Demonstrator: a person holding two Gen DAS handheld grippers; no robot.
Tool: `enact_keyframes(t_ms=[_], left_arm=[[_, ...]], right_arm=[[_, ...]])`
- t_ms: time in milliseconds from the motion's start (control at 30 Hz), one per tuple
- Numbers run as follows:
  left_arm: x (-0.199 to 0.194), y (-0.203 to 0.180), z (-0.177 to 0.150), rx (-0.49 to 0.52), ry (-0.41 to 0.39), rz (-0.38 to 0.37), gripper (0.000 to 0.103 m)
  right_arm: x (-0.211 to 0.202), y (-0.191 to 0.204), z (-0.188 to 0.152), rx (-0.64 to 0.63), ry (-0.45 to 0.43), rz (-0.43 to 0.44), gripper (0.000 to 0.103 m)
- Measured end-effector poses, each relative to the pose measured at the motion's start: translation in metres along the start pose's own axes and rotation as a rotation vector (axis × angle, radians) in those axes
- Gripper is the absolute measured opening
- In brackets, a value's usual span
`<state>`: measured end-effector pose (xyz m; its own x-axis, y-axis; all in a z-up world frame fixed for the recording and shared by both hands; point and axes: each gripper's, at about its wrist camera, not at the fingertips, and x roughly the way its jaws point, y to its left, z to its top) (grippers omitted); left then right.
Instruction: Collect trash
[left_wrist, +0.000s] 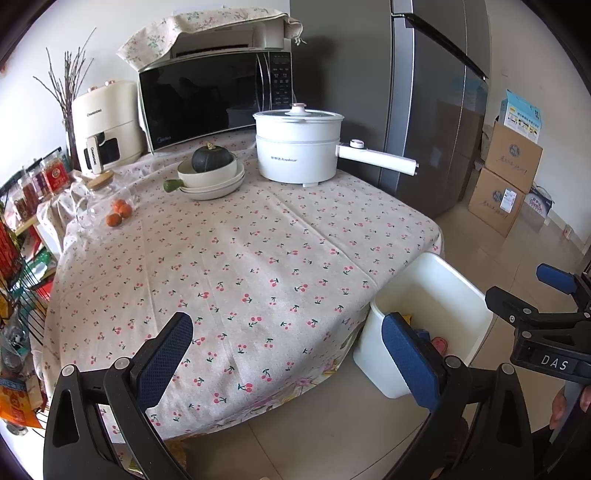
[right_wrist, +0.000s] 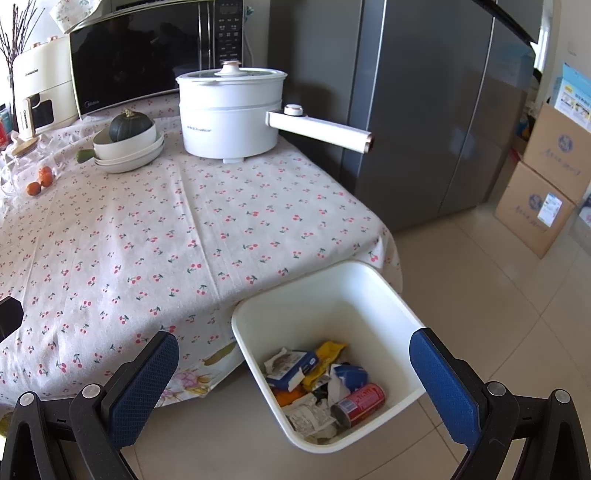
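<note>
Beside the counter's (right_wrist: 155, 236) near corner, on the tiled floor, stands the white plastic bin (right_wrist: 369, 295), a squarish, smooth-walled tub with rounded corners. From the right wrist view it sits at about 5 o'clock, its rim just beside the hanging edge of the cherry-print tablecloth (left_wrist: 240, 266). Inside lies the collected trash (right_wrist: 314, 384): a red drink can (right_wrist: 360, 404) on its side, a crumpled blue-and-white carton, a yellow foil wrapper, torn paper and a silvery sachet, all loosely heaped.

Both tools are empty. The left tool (left_wrist: 288, 354) has its blue, mesh-textured pads spread wide over the cloth, and the right tool (right_wrist: 295, 376) is likewise spread apart, hanging over the bin.

By my judgement the task looks at or near its end: no loose litter shows on the cloth, which carries only kitchen things at 11 to 12 o'clock, namely a white electric pot (left_wrist: 299, 147) with a long handle, a dark green squash (left_wrist: 212, 158) in stacked cream bowls, small oranges (left_wrist: 120, 214) by a glass jar, a microwave (left_wrist: 214, 99) and a cream air fryer (left_wrist: 105, 125). The next move would call for a sweep of the counter and floor for anything missed; failing that, both tools can simply draw back.
</note>
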<state>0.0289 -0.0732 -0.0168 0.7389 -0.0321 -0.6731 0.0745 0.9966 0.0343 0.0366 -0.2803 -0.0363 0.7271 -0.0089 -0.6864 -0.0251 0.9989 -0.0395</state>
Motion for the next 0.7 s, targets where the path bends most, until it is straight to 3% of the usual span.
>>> enact_keyframes(t_ms=[500, 700], left_arm=[[-0.0025, -0.0046, 0.001, 0.021, -0.023, -0.045, 0.103], [0.0022, 0.0046, 0.0029, -0.02, -0.004, -0.084, 0.103]], right_arm=[[-0.0025, -0.0011, 0.0011, 0.001, -0.015, -0.009, 0.102], [-0.0042, -0.0029, -0.0003, 0.006, -0.015, 0.0, 0.102]])
